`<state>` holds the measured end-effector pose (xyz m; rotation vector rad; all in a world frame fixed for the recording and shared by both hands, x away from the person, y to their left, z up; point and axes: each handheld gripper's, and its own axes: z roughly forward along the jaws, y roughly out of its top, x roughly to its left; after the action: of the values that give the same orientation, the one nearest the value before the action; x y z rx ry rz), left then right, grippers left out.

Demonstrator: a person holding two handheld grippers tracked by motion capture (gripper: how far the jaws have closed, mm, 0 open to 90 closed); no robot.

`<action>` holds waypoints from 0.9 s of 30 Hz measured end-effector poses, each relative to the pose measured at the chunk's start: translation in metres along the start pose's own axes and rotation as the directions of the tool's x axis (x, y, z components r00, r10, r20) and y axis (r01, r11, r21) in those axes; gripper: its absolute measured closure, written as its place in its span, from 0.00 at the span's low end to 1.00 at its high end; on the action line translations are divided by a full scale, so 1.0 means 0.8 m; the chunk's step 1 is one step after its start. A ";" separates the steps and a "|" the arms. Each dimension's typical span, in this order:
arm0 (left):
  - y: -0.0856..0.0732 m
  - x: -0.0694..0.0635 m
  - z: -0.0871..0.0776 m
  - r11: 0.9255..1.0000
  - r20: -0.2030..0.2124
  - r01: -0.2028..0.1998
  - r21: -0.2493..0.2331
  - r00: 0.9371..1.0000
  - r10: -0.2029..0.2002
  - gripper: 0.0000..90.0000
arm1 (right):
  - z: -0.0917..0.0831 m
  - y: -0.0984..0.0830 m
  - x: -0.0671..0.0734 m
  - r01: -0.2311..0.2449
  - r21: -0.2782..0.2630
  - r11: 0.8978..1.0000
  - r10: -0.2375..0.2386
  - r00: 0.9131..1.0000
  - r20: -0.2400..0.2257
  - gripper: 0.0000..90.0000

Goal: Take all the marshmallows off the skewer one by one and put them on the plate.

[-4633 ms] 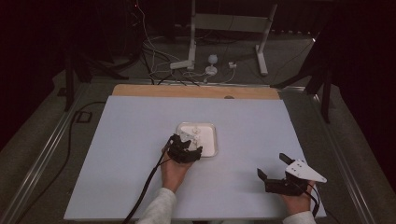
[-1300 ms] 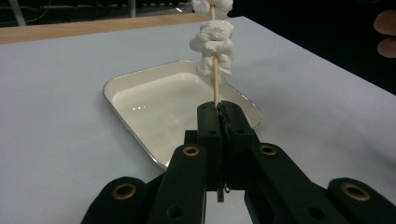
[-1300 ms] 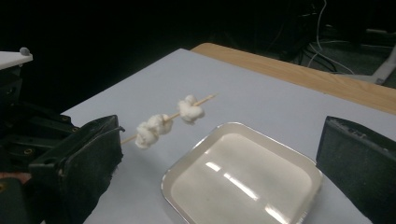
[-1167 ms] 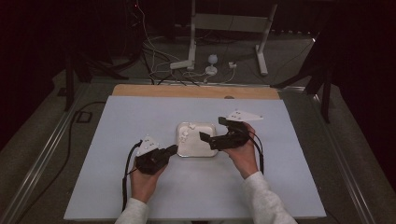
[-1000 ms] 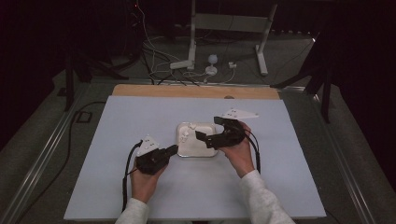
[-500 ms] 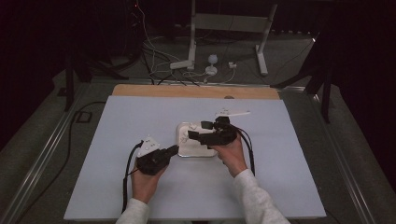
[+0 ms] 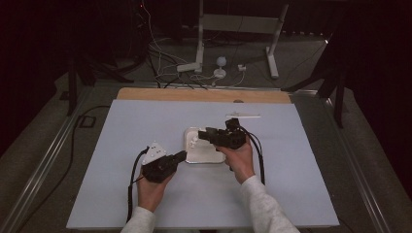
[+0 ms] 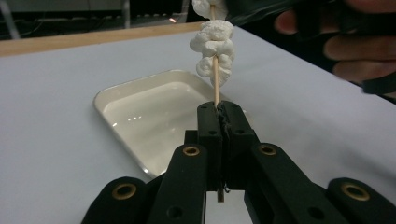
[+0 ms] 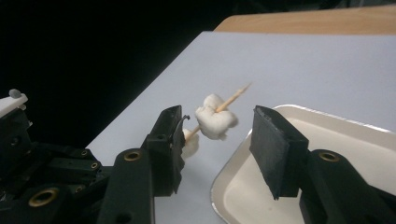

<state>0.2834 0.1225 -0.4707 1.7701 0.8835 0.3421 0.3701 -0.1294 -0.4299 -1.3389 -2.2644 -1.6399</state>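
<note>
Since a second ago our right gripper [image 9: 215, 140] has crossed over the tray [image 8: 140, 121], jaws just closing around the marshmallows [image 9: 215, 119], not yet touching; our left gripper [image 8: 218, 121] pinches the skewer [image 8: 215, 86], steadying it.

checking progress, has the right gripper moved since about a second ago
Yes. The right gripper has shifted left over the tray, its jaws closing around, not yet gripping, the marshmallows.

In the right gripper view, the right hand-held gripper [image 9: 215, 154], its black jaws just closing, flanks untouched white puffed pieces [image 9: 215, 120] on a thin wooden skewer [image 9: 236, 97], beside a shallow white tray [image 9: 327, 122] on the pale bench [image 9: 303, 65].
</note>
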 end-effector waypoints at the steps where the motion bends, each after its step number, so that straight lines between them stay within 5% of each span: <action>1: 0.000 -0.001 0.000 1.000 -0.001 -0.007 -0.002 1.000 0.007 0.99 | 0.000 0.000 0.000 0.000 0.000 1.000 0.000 1.000 0.000 0.63; 5: -0.001 0.000 -0.002 1.000 0.011 -0.008 -0.020 1.000 0.008 0.99 | 0.002 0.000 -0.005 -0.079 -0.007 0.997 0.078 0.993 -0.088 0.74; 7: -0.001 -0.002 -0.002 0.999 0.042 -0.033 -0.027 0.999 0.034 0.99 | 0.002 0.002 -0.007 -0.112 -0.013 0.994 0.110 0.988 -0.109 0.77; 10: 0.000 -0.007 0.001 0.999 0.037 -0.052 -0.013 0.998 0.052 1.00 | 0.002 0.003 -0.008 -0.133 -0.012 0.991 0.130 0.983 -0.129 0.80; 21: -0.002 -0.003 0.001 0.999 0.047 -0.050 -0.006 0.998 0.051 1.00 | -0.011 0.010 -0.003 -0.075 -0.031 0.997 0.072 0.993 -0.091 0.89; 27: -0.008 0.000 -0.001 0.995 0.002 -0.080 0.055 0.997 0.080 1.00 | -0.028 0.018 -0.009 -0.073 -0.122 0.990 0.073 0.997 -0.001 0.91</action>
<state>0.2802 0.1240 -0.4759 1.8600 0.8306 0.3736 0.3747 -0.1506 -0.4128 -1.4328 -2.1211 -1.7780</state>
